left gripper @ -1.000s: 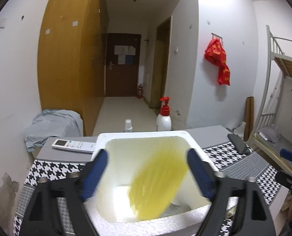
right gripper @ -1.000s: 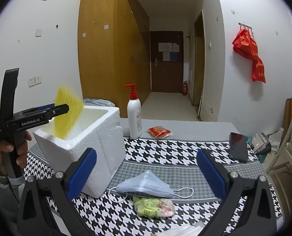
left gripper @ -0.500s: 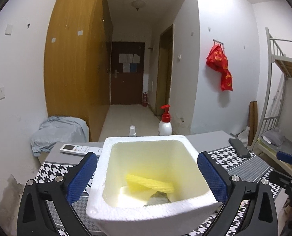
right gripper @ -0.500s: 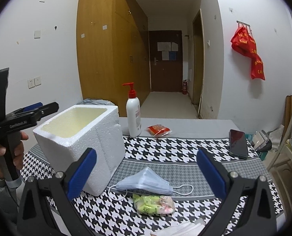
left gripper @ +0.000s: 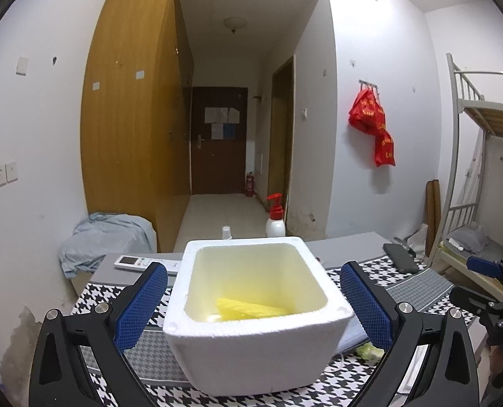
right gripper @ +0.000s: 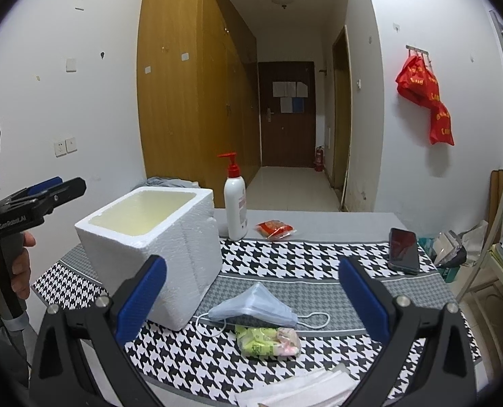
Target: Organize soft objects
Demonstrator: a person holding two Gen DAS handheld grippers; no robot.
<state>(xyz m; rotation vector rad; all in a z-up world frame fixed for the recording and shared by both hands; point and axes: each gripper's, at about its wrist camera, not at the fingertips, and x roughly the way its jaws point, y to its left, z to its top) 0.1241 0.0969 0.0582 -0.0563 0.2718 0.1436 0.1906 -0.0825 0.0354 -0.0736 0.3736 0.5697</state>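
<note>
Foam box [left gripper: 256, 322] centre frame w/ yellow cloth [left gripper: 251, 309] inside, so left gripper [left gripper: 253, 302] wide, empty; right gripper [right gripper: 251, 300] wide over mask [right gripper: 253, 307], prob. next.

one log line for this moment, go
left hand-held gripper: open, empty | right hand-held gripper: open, empty | yellow cloth: in foam box | face mask: on table

The left gripper [right gripper: 53, 188] body reads "GenRobot.AI" in white (partly blurred); gold characters on the red hanging bags [right gripper: 427, 101] are too small to read.
</note>
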